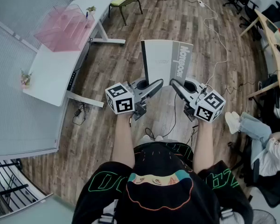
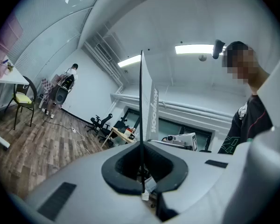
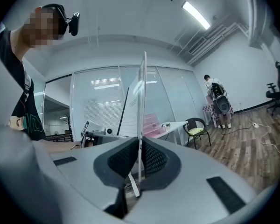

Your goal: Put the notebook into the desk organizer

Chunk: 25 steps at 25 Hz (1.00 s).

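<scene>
Above the wooden plank floor [image 1: 186, 17], my left gripper [image 1: 157, 83] and right gripper [image 1: 174, 83] both clamp the thin grey-and-white notebook [image 1: 165, 59].

Bare forearms [image 1: 123, 139] reach forward at frame centre; left gripper [image 1: 157, 83] and right gripper [image 1: 174, 83], level and angled inward, each clamp a near corner of the grey-and-white notebook [image 1: 170, 59]
</scene>
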### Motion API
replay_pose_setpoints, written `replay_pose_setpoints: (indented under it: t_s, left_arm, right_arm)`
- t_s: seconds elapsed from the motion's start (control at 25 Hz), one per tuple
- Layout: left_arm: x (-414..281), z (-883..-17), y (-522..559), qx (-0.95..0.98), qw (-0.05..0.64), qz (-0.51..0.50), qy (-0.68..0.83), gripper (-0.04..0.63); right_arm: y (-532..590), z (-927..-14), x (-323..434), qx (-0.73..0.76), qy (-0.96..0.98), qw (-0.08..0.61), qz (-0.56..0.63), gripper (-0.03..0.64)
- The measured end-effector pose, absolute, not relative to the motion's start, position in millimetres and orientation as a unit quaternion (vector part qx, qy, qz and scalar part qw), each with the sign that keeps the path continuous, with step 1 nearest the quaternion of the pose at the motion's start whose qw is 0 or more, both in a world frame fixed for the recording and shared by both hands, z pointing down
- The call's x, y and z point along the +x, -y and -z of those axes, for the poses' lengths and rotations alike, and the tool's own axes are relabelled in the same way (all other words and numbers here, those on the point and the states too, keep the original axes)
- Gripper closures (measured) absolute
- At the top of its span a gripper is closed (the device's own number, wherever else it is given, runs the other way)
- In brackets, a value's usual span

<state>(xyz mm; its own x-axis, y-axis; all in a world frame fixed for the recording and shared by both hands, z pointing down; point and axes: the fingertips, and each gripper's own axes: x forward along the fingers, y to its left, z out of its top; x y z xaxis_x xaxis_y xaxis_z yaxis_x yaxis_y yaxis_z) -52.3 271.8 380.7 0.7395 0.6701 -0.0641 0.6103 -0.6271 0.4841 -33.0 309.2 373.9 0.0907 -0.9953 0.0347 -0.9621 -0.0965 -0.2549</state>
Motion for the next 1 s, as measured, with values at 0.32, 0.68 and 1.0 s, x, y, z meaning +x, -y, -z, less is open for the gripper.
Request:
replay_pose_setpoints:
  t_s: [0.32,0.68,1.0]
  left_arm:
    - [-52.9,-367.2,-280.4,0.906,0.223,-0.048,-0.356,0.595]
    - [-63.8,-361.2,-283.0,0.924,0.204,-0.041,-0.321,0.595]
    - [-65.4,-347.8,-269.8,0.936,0.185,-0.026,-0.299,0.595]
  right_arm:
    - [-318.2,-366.1,-32.3,-0.733,-0.670,0.078,0.087,0.600]
    - [-317.3,-361.4,-39.4,-0.723,-0.685,0.067,0.067,0.600]
    - [-303.0,-347.4,-39.3,-0.707,-0.703,0.059,0.048,0.598]
